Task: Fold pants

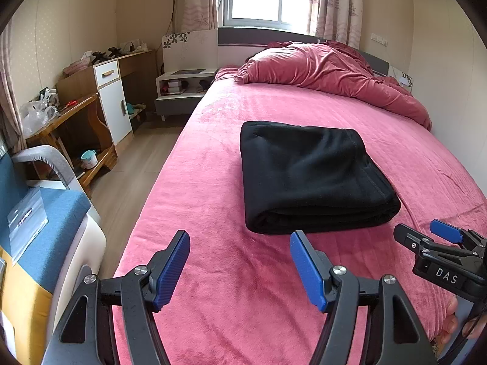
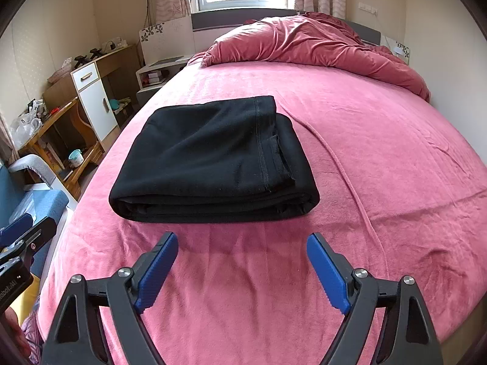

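Pink bed [image 2: 365, 140], black pants [image 2: 210, 158] folded flat, long axis crosswise

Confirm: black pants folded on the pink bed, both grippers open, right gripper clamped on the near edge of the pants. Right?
Not quite. The right gripper holds nothing: in the right wrist view its jaws stand open over bare pink bed, short of the near edge of the black pants. The rest holds: the pants lie folded, and the left gripper is open too.
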`<state>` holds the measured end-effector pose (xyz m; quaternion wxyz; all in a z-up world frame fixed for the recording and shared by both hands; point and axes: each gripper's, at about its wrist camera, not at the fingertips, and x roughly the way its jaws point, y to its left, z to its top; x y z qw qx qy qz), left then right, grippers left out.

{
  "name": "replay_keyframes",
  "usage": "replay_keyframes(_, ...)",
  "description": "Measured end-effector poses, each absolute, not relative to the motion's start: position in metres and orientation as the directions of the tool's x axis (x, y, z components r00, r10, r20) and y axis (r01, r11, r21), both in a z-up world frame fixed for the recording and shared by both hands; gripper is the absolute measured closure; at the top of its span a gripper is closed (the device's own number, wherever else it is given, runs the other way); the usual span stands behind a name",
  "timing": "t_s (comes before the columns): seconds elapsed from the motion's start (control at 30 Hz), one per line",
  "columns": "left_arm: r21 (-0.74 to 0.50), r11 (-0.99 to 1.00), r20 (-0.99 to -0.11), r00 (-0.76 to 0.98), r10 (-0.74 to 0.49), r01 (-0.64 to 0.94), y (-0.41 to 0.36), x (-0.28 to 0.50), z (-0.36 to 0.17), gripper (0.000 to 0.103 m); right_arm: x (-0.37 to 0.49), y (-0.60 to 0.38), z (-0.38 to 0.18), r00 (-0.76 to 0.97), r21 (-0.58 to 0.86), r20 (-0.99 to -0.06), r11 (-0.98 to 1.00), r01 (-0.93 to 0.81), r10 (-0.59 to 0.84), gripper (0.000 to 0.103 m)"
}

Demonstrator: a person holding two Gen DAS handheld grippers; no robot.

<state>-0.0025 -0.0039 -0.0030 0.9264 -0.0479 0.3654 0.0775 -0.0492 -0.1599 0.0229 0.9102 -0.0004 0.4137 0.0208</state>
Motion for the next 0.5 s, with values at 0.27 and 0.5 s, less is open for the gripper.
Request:
replay_keyframes(0.27,-0.025,0.983,-0.679,0.725,0.119,-0.184,-0.0051,-0.0049,-0.0009,0.033,-0.0504,-0.1588,0.0230,0.656,0.014,-0.754,0.999,-0.038,0.035,0.016)
replay_keyframes(0.5,-0.017,0.983,-0.676,0.727,0.125,-0.185,-0.0070,-0.0067,0.0003,0.033,-0.0505,-0.1587,0.0227,0.655,0.014,-0.755,0.999,-0.038,0.035,0.015)
